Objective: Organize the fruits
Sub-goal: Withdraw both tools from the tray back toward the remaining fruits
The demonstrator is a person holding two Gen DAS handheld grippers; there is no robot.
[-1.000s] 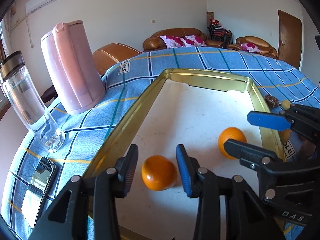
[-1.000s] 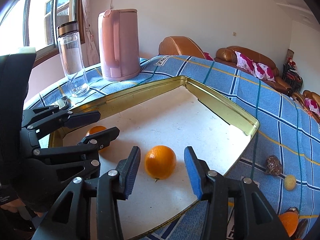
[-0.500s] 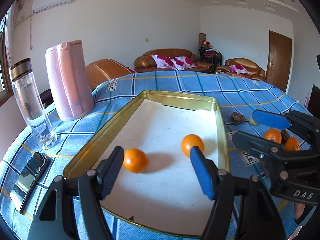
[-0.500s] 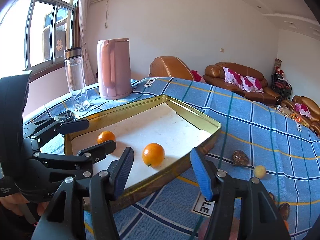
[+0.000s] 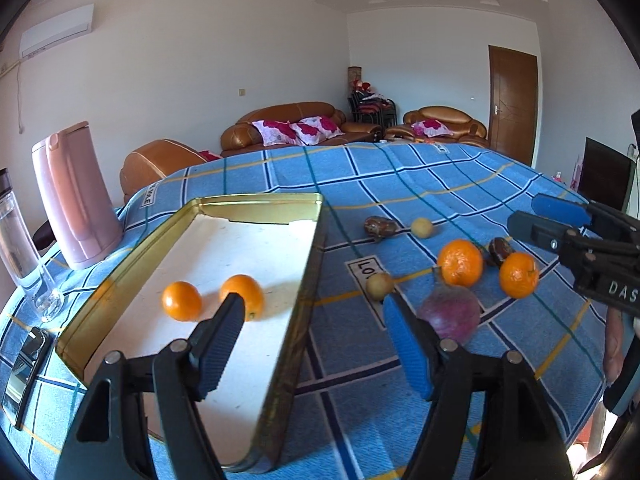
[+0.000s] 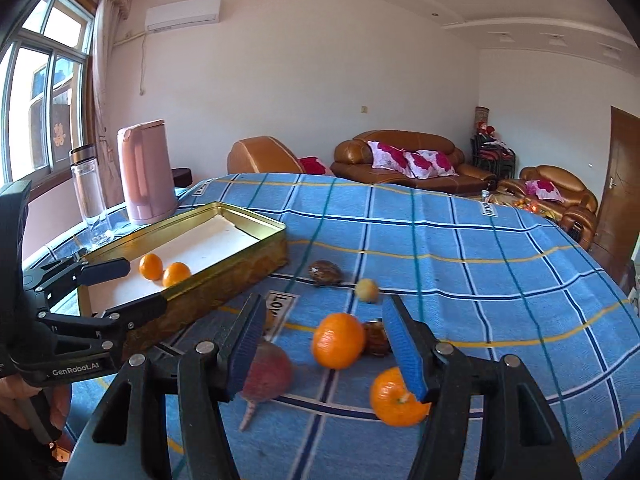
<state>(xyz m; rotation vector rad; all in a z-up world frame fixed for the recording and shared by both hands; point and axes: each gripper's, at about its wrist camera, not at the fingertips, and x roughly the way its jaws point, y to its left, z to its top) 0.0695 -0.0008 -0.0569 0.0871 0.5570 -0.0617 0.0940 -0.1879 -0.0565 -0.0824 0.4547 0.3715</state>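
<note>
A: Left gripper [image 5: 312, 316] status?

B: Jaws are opening, nothing between the pads. It hangs over the near right rim of the gold tray [image 5: 304, 280]. One finger overlaps the tray floor, the other sits over the blue checked cloth [image 5: 400, 184].

A: Right gripper [image 6: 324, 336]?

B: Jaws apart, pads on nothing. It hangs above the loose fruit on the cloth. A mandarin [image 6: 338, 345] shows in the gap between its fingers, lying on the cloth further out, not gripped.

A: What's in the tray?

B: Two oranges [image 5: 182, 301], close together near the left-hand side of the white floor. Rest of the floor is bare.

A: And outside it?

B: All right of the tray, on the cloth. A second mandarin [image 6: 398, 396] lies by the right gripper's right finger. A reddish-purple fruit [image 6: 266, 374] with a pink stalk sits by its left finger. A dark brown fruit [image 6: 376, 338] is just behind the first mandarin. Further back: a brown mottled one [image 6: 325, 273] and a small pale yellow one [image 6: 367, 290]. Left view shows one more small yellow fruit [image 5: 380, 285] near the tray wall.

A: Background?

B: Pink kettle [image 5: 74, 200] and clear bottle [image 5: 20, 240] left of the tray, phone [image 5: 24, 364] at the near left edge of the cloth.
</note>
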